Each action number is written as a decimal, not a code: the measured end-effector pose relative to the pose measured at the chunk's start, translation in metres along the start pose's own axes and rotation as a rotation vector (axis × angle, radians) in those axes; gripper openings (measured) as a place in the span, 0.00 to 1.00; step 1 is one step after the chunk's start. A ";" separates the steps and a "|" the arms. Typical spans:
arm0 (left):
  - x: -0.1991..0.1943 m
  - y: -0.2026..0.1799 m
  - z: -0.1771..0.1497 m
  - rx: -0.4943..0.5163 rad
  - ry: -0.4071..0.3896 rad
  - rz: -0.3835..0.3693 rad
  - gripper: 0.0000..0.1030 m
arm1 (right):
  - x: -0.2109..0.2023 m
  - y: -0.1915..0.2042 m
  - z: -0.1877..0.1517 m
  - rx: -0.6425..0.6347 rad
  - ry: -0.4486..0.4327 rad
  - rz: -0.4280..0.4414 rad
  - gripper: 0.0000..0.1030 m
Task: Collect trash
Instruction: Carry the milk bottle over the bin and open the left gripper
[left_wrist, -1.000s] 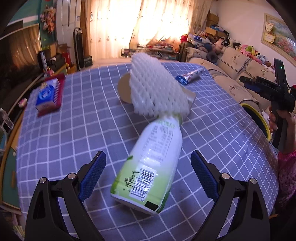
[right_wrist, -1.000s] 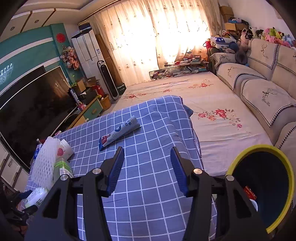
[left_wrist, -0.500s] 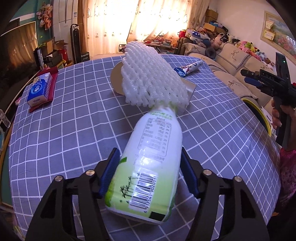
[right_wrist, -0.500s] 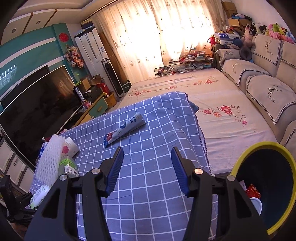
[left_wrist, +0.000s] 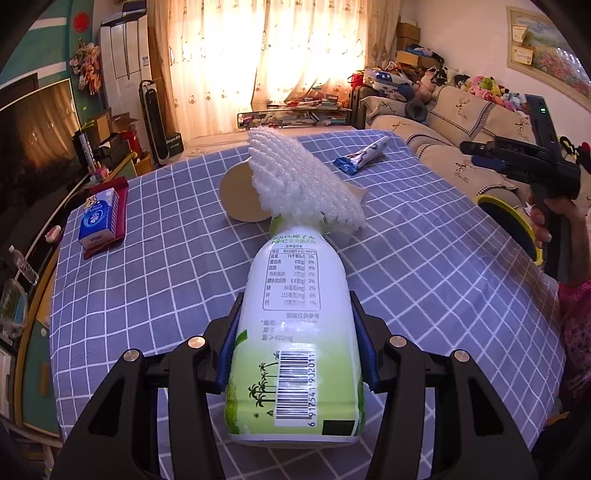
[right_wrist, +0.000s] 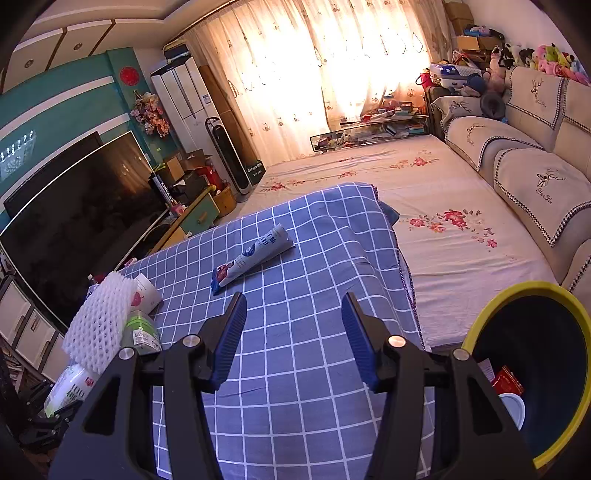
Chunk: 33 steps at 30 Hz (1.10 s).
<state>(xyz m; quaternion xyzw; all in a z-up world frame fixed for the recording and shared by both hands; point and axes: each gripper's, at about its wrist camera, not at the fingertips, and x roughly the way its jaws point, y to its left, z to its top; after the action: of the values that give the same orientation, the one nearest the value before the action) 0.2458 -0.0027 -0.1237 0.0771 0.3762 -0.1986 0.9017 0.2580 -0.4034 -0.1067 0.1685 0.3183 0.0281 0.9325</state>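
The bottle (left_wrist: 295, 332) is the trash in hand now. In the left wrist view it lies lengthwise between the two blue pads of the left hand-held gripper (left_wrist: 297, 343), whose jaws are closing on it; the pads already press on both sides of its body. It is smooth white and green plastic, rounded, with a printed label and a barcode near its base. Just beyond its neck sits a white foam net (left_wrist: 303, 184), soft and knobbly, and behind the net a flat brown cardboard disc (left_wrist: 236, 195). All rest on the counter (left_wrist: 166, 266), covered with a blue checked cloth.

In the right wrist view the right hand-held gripper (right_wrist: 293, 339) hovers about half open, with nothing between its pads. Beyond it, further from the bottle, lies a crinkled blue and white wrapper (right_wrist: 251, 258). The bin (right_wrist: 532, 373), dark inside with a yellow rim, stands beside the counter on the far side from the bottle.

I judge the step as the grasp of the bottle. The next move calls for a firm lift and a carry across to the bin, and the smooth round plastic may slip.
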 end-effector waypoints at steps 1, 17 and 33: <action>-0.004 -0.003 0.000 0.004 -0.004 -0.005 0.50 | 0.000 0.000 0.000 0.000 -0.001 0.000 0.50; -0.068 -0.077 -0.020 0.088 0.045 -0.114 0.50 | -0.016 -0.003 0.005 0.010 -0.025 0.031 0.50; 0.010 -0.216 0.063 0.287 0.067 -0.346 0.50 | -0.134 -0.077 -0.006 0.015 -0.169 -0.196 0.50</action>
<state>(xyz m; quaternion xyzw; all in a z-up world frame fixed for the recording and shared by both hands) 0.2025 -0.2201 -0.0841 0.1454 0.3815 -0.3993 0.8209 0.1431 -0.4954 -0.0583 0.1451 0.2535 -0.0800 0.9530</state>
